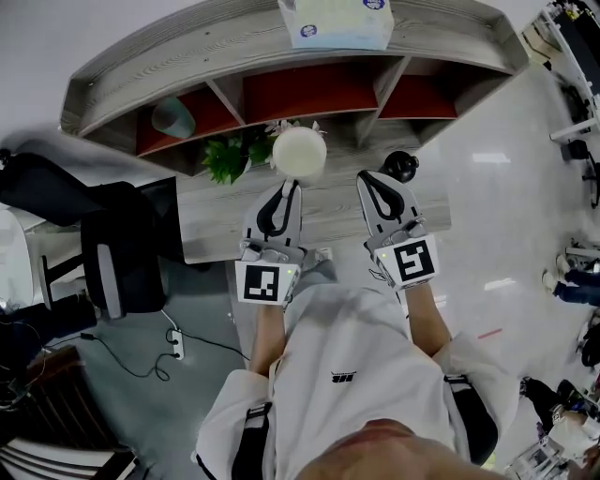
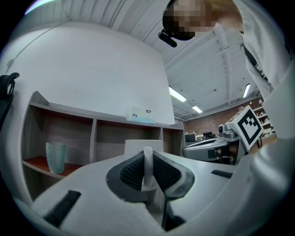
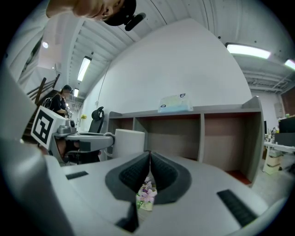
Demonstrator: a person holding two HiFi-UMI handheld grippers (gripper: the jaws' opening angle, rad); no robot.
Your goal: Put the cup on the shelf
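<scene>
**White cup held by its handle in front of the shelf**

The ribbed black fingers (image 2: pixel 131 171) of the left gripper (image 2: pixel 147 162) clamp the thin loop handle of a smooth white cup (image 2: pixel 137 145), which hangs level above the back edge of the wood-grain tabletop (image 1: pixel 328 214), not yet on the shelf (image 1: pixel 187 58). Beside it, the right gripper (image 3: pixel 150 156) has its fingers pressed together on nothing. A leafy plant (image 1: pixel 230 157) stands by the cup. The shelf is grey wood-grain with red-brown floors; a translucent green tumbler (image 2: pixel 55 156) stands in its left compartment and a rectangular tissue box (image 1: pixel 337 23) lies on top.
</scene>
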